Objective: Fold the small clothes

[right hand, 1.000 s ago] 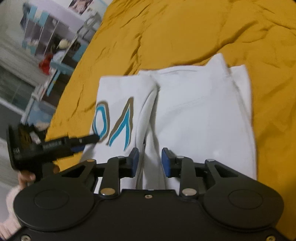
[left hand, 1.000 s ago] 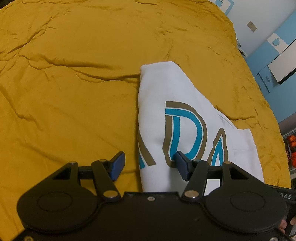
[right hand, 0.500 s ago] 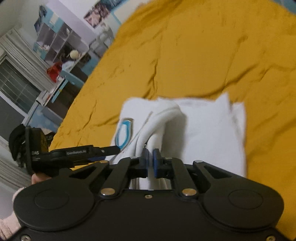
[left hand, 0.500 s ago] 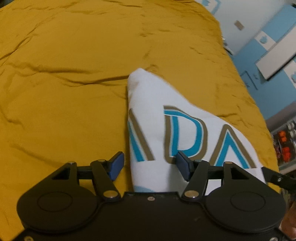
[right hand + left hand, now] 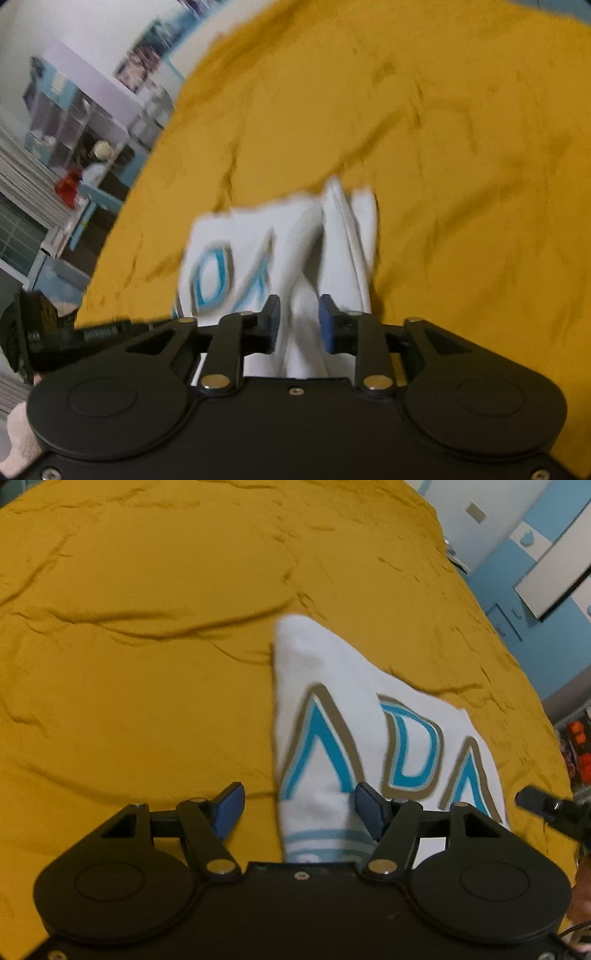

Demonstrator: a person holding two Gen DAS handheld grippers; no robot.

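Two tools were at work over one small white cloth top with big blue and brown letters [image 5: 354, 716], which lay on a bed under a wrinkled mustard-yellow cover [image 5: 147, 635].

On the left side, the left tool [image 5: 299, 806] was wide open and held nothing. Its left blue pad sat over the yellow cover, and its right pad sat over the letters. The near edge of the top, with thin blue stripes, ran between the two pads.

On the right side, the right tool [image 5: 298, 322] was partly open. A raised fold of the white top [image 5: 306, 295] stood up between its pads, but the pads did not seem to press on it. That view was blurry, so the exact touch was hard to tell.

The top looked soft, light and floppy. It would bend and sag where nothing held it, and it could slip out of a loose pinch. A good place to hold it looked like the thick folded edge or the striped hem, pinched firmly.
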